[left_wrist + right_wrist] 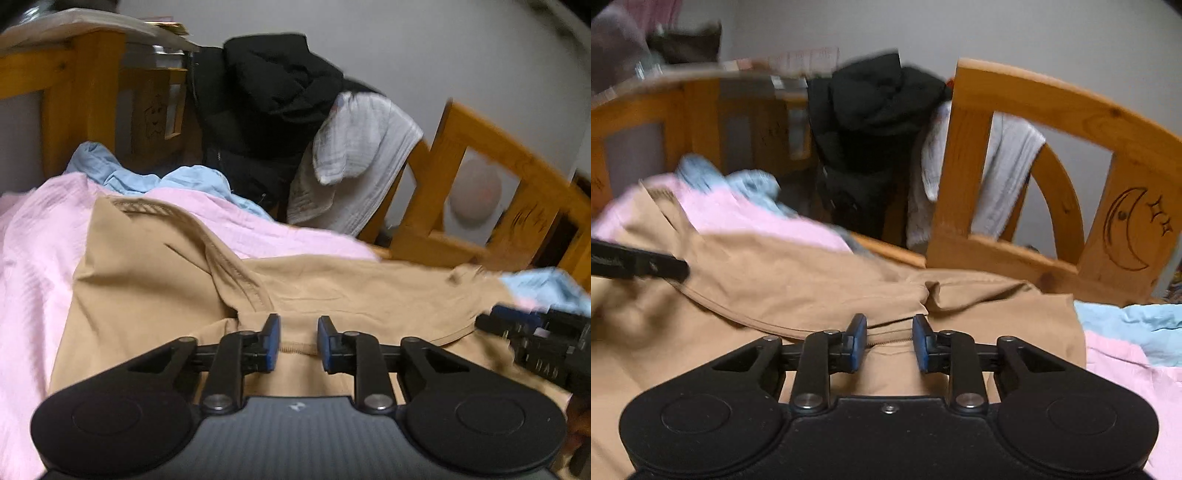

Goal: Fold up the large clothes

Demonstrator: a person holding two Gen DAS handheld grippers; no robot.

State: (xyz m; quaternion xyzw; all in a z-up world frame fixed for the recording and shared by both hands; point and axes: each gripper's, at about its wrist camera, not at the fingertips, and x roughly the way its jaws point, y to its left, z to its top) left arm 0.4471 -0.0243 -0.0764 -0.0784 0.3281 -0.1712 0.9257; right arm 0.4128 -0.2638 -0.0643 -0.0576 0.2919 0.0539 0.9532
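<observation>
So we've got 2 grippers over a tan garment [155,295] spread across pink bedding [33,258], w/ blue bedding [192,181] bunched behind it at upper left of the left wrist view. The garment fills the middle & lower part of both frames; a stitched hem edge runs diagonally from upper left toward frame center in the left wrist view.

Our left gripper [298,345] sits bottom center of its frame, jaws apart w/ a clear gap, nothing between them. Fingertips [272,343] w/ blue pads hang just over a gathered seam of the tan cloth; we can't tell if they touch it.

Our right gripper [889,343] is likewise parted & holding nothing, bottom center of its own frame, over a zipper-like seam near a folded flap of the garment. It also shows as a blurred black shape at the right edge of the left wrist view, near the garment's edge.

A black tip of the left gripper pokes in at the left edge of the right wrist view, over the tan cloth.

Behind, a wooden bed rail [1052,103] curves along the upper right, w/ a moon & stars drawn on 1 post [1130,232]. A black jacket [266,92] & a white cloth [362,147] hang over the rail, top center. Both frames are motion-blurred.
</observation>
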